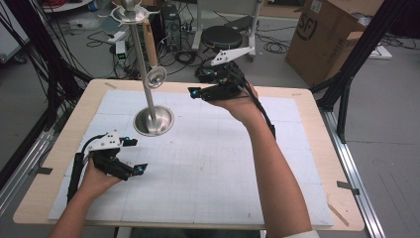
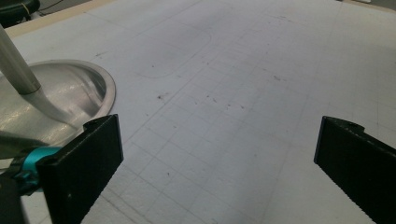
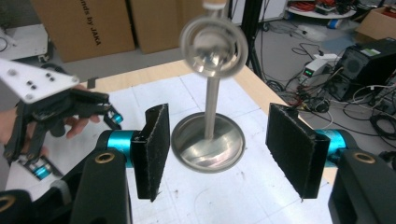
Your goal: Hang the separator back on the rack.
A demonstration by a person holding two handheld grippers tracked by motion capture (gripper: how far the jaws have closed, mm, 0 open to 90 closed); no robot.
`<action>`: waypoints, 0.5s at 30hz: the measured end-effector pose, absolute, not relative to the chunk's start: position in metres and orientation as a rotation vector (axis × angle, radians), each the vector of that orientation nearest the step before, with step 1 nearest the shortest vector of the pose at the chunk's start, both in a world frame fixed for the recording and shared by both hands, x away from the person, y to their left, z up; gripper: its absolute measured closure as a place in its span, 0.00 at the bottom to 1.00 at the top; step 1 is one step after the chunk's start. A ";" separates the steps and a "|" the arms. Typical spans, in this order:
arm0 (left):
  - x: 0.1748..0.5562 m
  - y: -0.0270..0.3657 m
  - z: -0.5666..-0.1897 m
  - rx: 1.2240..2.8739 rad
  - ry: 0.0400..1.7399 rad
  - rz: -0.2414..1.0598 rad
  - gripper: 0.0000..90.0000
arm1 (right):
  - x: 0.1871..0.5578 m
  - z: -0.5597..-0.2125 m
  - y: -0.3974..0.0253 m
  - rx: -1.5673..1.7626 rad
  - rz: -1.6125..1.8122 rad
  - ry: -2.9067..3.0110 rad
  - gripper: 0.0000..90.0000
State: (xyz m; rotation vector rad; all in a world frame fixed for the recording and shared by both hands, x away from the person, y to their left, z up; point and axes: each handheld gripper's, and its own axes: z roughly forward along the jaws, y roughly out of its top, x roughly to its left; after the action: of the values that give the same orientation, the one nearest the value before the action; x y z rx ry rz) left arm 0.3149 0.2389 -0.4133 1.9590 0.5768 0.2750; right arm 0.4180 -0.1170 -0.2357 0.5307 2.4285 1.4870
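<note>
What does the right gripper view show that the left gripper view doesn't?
The right gripper view alone shows the stand's round metal ring up on its pole, the other gripper held in a hand, cardboard boxes and floor cables. The left gripper view alone gives a close look at the gridded white mat, with scuffs and a faint curved outline. Both show the shiny domed stand base, part of the pole and a pair of wide-open black jaws.
</note>
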 end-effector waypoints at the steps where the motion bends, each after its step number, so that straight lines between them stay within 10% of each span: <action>1: 0.315 0.239 -0.413 1.959 0.577 0.273 0.02 | 0.416 -0.237 -0.118 0.534 1.486 2.430 0.44; 15: 0.315 0.239 -0.413 1.956 0.574 0.267 0.02 | 0.397 -0.258 -0.143 0.550 1.452 2.450 0.36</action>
State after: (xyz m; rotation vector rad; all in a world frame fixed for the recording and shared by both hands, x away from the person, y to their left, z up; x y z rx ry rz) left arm 0.3149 0.2391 -0.4134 1.9557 0.5745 0.2673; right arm 0.3971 -0.1430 -0.2583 0.5497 2.4499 1.4521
